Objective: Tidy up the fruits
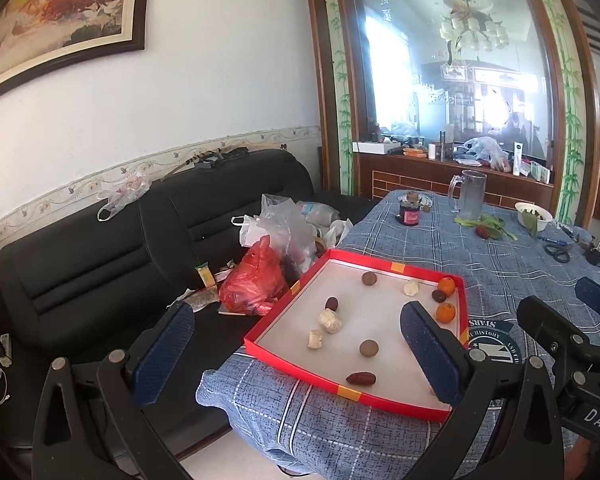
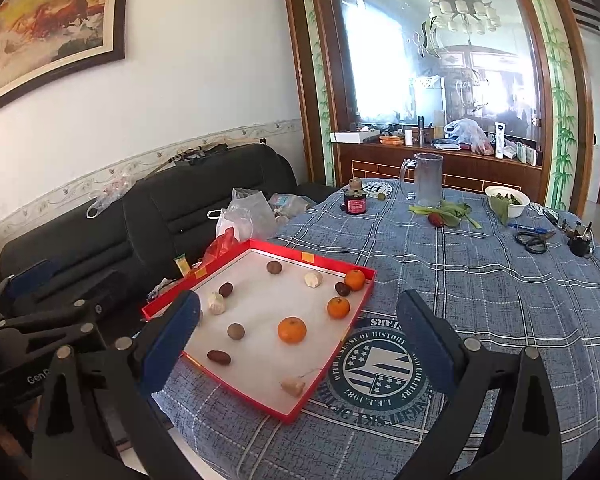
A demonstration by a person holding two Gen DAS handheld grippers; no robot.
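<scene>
A red tray (image 2: pixel 236 380) with a white floor lies on the blue checked tablecloth (image 2: pixel 480 300). Scattered in it are three oranges (image 2: pixel 292 330), round brown fruits (image 2: pixel 236 331), dark red dates (image 2: pixel 219 357) and pale white pieces (image 2: pixel 216 303). My right gripper (image 2: pixel 298 350) hovers open over the tray's near right part, with the biggest orange between its fingers' line of sight. My left gripper (image 1: pixel 296 356) stands open above the tray (image 1: pixel 284 312), holding nothing; a brown fruit (image 1: pixel 369 348) and a date (image 1: pixel 361 378) lie between its blue pads (image 1: pixel 430 356).
A glass mug (image 2: pixel 426 180), a red jar (image 2: pixel 355 202), greens with a white bowl (image 2: pixel 506 200) and scissors (image 2: pixel 534 240) sit at the table's far side. The tray hangs over the table's left edge by a black sofa (image 1: pixel 100 264) strewn with plastic bags (image 1: pixel 256 280).
</scene>
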